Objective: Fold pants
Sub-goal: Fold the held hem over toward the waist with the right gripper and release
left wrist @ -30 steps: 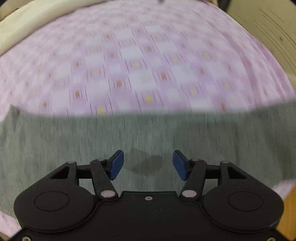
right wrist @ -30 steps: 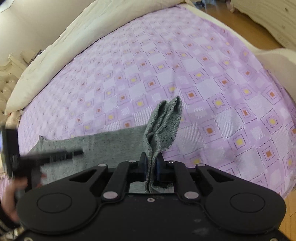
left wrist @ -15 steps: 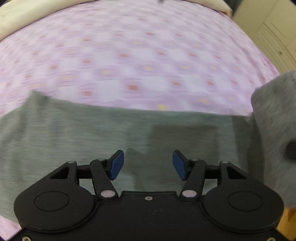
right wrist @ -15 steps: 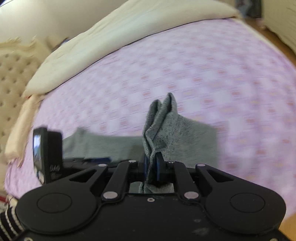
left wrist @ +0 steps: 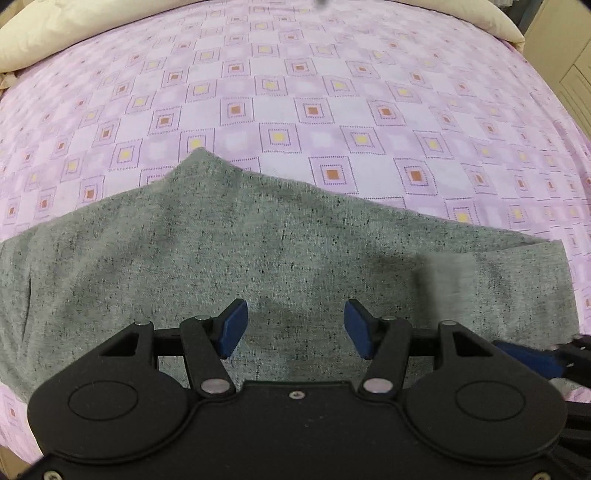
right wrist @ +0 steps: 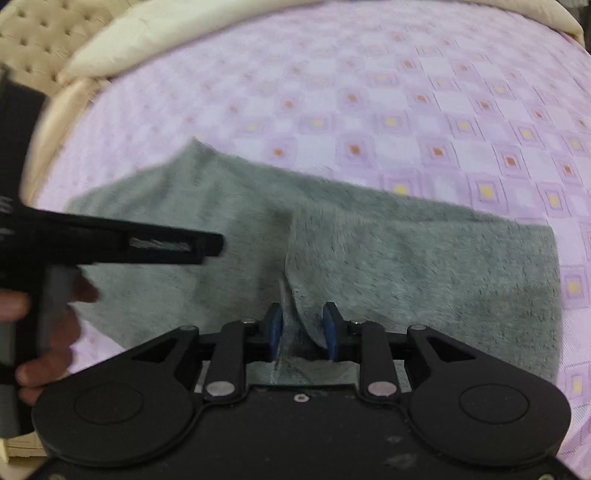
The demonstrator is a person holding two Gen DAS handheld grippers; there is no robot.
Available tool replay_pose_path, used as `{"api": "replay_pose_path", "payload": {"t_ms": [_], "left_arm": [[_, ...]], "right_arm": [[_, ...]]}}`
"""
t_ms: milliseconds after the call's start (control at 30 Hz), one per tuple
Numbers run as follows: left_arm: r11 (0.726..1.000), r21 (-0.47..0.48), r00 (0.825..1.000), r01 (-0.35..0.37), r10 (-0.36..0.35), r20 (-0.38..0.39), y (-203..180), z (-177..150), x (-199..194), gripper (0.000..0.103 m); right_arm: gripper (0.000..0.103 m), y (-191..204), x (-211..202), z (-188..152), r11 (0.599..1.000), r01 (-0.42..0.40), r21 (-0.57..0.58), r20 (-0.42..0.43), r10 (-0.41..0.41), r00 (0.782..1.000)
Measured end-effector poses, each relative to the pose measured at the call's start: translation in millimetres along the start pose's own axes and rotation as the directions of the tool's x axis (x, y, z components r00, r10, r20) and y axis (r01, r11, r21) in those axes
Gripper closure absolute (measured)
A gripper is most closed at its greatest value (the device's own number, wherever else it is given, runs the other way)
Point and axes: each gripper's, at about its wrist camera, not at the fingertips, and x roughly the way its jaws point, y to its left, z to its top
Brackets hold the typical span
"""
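Grey speckled pants (left wrist: 258, 251) lie flat across the purple checked bedspread (left wrist: 314, 110). My left gripper (left wrist: 295, 317) hovers over their middle, open, with nothing between its blue pads. In the right wrist view the pants (right wrist: 406, 258) show a folded-over layer whose edge runs down into my right gripper (right wrist: 303, 326). Its jaws are opening; the cloth edge stands loose between the pads and is not pinched. The left gripper (right wrist: 110, 243) and the hand holding it reach in from the left there. One finger (left wrist: 532, 354) of the right gripper shows at the lower right of the left wrist view.
A cream pillow (right wrist: 147, 33) lies along the far side of the bed, with a tufted headboard (right wrist: 33, 29) behind it. A pale wardrobe (left wrist: 569, 55) stands past the bed's right corner. Bare bedspread (right wrist: 369, 92) stretches beyond the pants.
My right gripper carried the pinched pant end across and laid it over the rest of the pants, then its jaws parted. My left gripper slid sideways over the pants, still open.
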Motion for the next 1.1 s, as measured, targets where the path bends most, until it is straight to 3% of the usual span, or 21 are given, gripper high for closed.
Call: {"api": "replay_pose_path", "payload": {"t_ms": [100,300,433,567,667,800,900,1000,1100], "left_arm": [[1.0,0.018,1.0,0.019,-0.019,0.025,-3.8,2.1,-8.7,0.041],[0.993,0.086,0.996,0.082,-0.084,0.021,-29.4,4.7,-9.4,0.041],[0.976,0.187,0.993,0.111,-0.115,0.009,-57.9,-3.1,-4.5,0.041],[0.963,0.259,0.997,0.074,-0.076,-0.004,-81.8,-11.4,13.4,0.041],[0.971,0.234,0.997,0.052,-0.036,-0.071,-82.4,-22.5,32.5,0.037],[0.979,0.195,0.997,0.061,-0.05,-0.061,-70.9,-29.7,28.6,0.035],[0.982,0.184,0.997,0.049,-0.037,-0.07,-66.7,-33.3,24.8,0.035],[0.986,0.162,0.997,0.026,-0.014,-0.075,-64.6,-39.1,21.8,0.035],[0.987,0.163,0.998,-0.007,0.018,-0.067,-72.4,-42.6,26.1,0.029]], "right_arm": [[0.07,-11.8,-17.5,-3.8,0.999,0.043,0.016,0.026,-0.043,0.999],[0.07,-62.5,-24.2,-21.6,0.966,0.195,0.167,-0.058,-0.188,0.98],[0.07,-81.0,-27.4,-38.7,0.934,0.254,0.252,-0.069,-0.245,0.967],[0.072,-95.2,-21.3,-55.6,0.917,0.281,0.284,-0.107,-0.261,0.96],[0.074,-98.0,-17.3,-63.2,0.917,0.276,0.288,-0.108,-0.255,0.961],[0.073,-93.8,-21.8,-55.3,0.932,0.266,0.247,-0.129,-0.24,0.962],[0.073,-91.2,-34.1,-46.4,0.943,0.256,0.213,-0.048,-0.252,0.967],[0.072,-101.0,-33.6,-32.7,0.923,0.318,0.217,-0.006,-0.324,0.946],[0.072,-114.3,-16.6,-24.0,0.91,0.349,0.224,-0.054,-0.345,0.937]]}}
